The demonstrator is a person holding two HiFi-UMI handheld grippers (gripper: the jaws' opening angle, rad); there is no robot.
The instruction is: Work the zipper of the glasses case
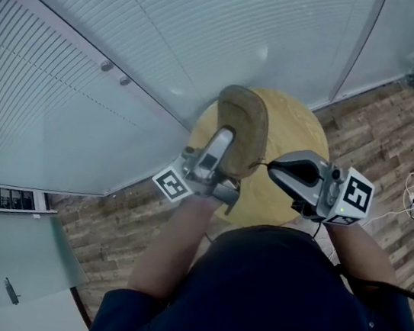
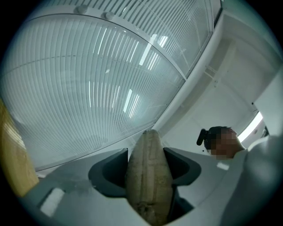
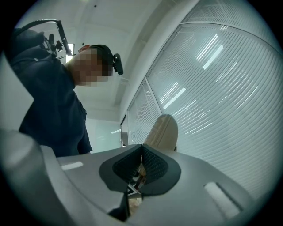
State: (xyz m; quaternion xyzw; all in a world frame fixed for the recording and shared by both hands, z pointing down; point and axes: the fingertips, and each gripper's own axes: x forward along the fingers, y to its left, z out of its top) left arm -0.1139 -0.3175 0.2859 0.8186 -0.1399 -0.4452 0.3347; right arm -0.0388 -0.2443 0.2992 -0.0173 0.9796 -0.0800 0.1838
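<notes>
The tan glasses case (image 1: 242, 127) is held up in the air above the round wooden table (image 1: 302, 125). My left gripper (image 1: 221, 146) grips it from below, its jaws wide and pressed on both sides of the case (image 2: 149, 176). My right gripper (image 1: 272, 167) sits just right of the case, shut on the small metal zipper pull (image 3: 135, 183). In the right gripper view the case (image 3: 164, 130) rises just beyond the closed pads (image 3: 152, 161). The zipper track itself is mostly hidden.
Behind the table runs a glass wall with blinds (image 1: 133, 42). The floor (image 1: 382, 125) is wood plank, with white cables (image 1: 413, 203) lying at the right. The person's dark-clothed body (image 1: 264, 300) fills the bottom of the head view.
</notes>
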